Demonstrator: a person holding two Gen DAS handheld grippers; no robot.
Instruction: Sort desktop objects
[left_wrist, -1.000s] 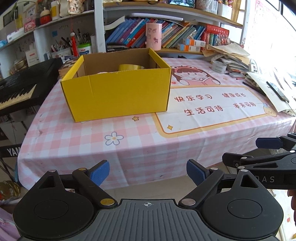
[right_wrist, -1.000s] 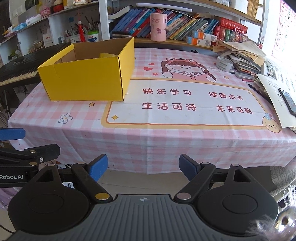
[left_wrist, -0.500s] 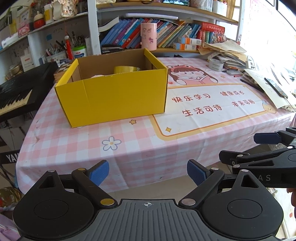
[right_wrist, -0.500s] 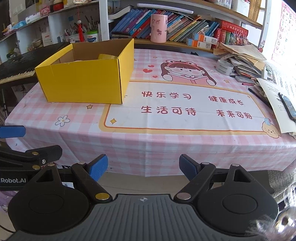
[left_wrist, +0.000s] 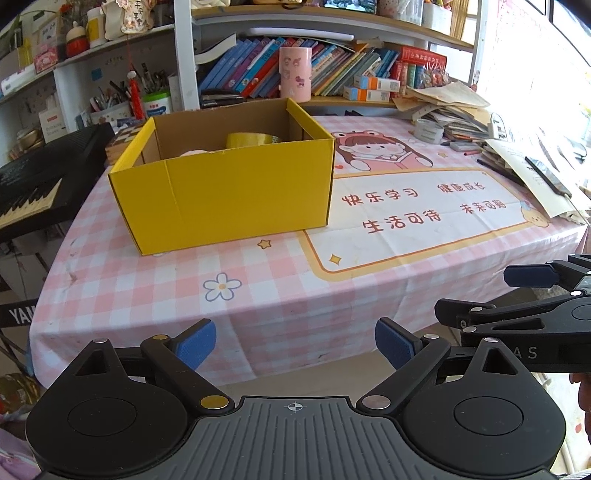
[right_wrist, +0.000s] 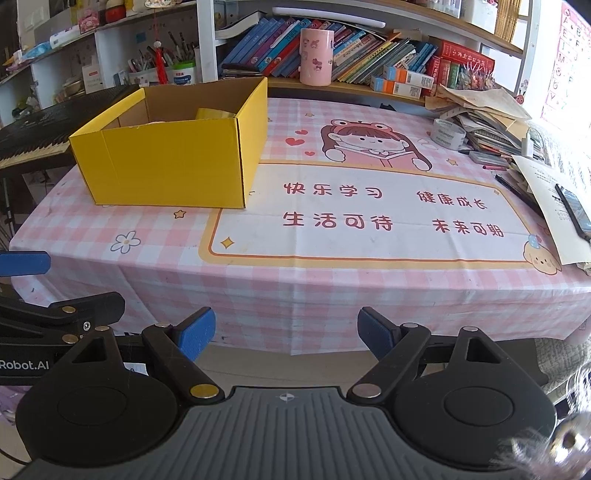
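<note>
Between picks, or at the close of the sort: left hand-held gripper (left_wrist: 293, 341) and right hand-held gripper (right_wrist: 284, 332) both wide apart and empty, low in the frame short of the worktop (right_wrist: 303, 284) edge. Yellow box (left_wrist: 225, 192) at upper left, already holding a yellow tape roll (left_wrist: 251, 140). Next, probably a reach to the clear tape roll (right_wrist: 447, 133) at upper right, jaws astride it.
</note>
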